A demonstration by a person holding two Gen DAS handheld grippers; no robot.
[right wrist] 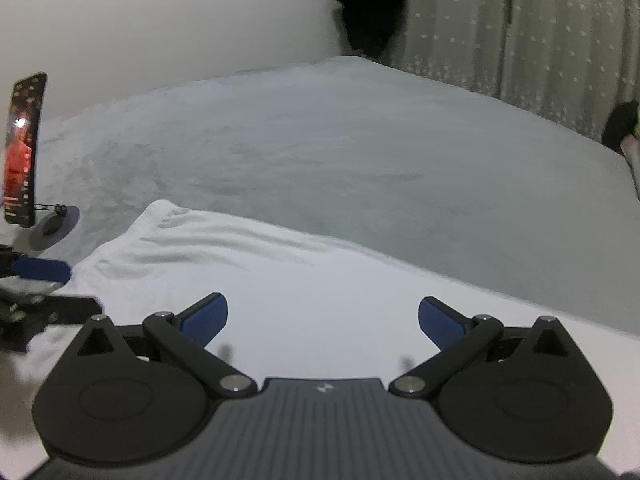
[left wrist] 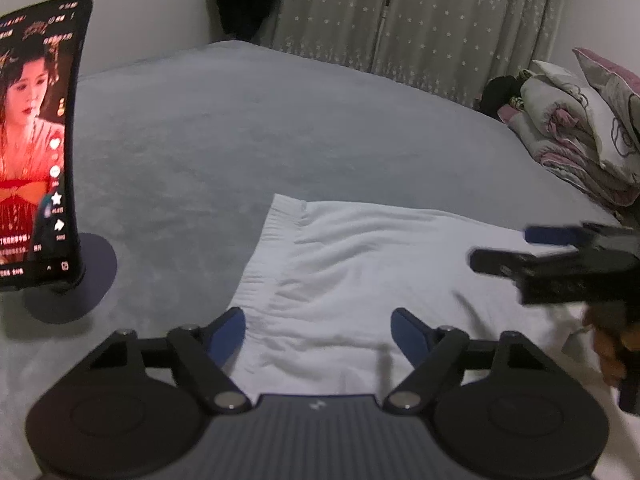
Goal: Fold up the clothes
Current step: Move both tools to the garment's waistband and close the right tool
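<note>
Here, with the white garment [left wrist: 360,280] lying flat on the bed [left wrist: 240,140] beside the phone stand [left wrist: 68,280], both grippers, left gripper [left wrist: 318,330] and right gripper [right wrist: 322,320], hover wide and empty, so pinch matching hem corners evenly.

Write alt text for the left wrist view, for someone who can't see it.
The left gripper, jaws open, hovers over a white garment spread on a grey bed. The right gripper reaches in from the right, blurred. A lit phone stands on a stand at left; folded bedding lies by the curtains.
</note>
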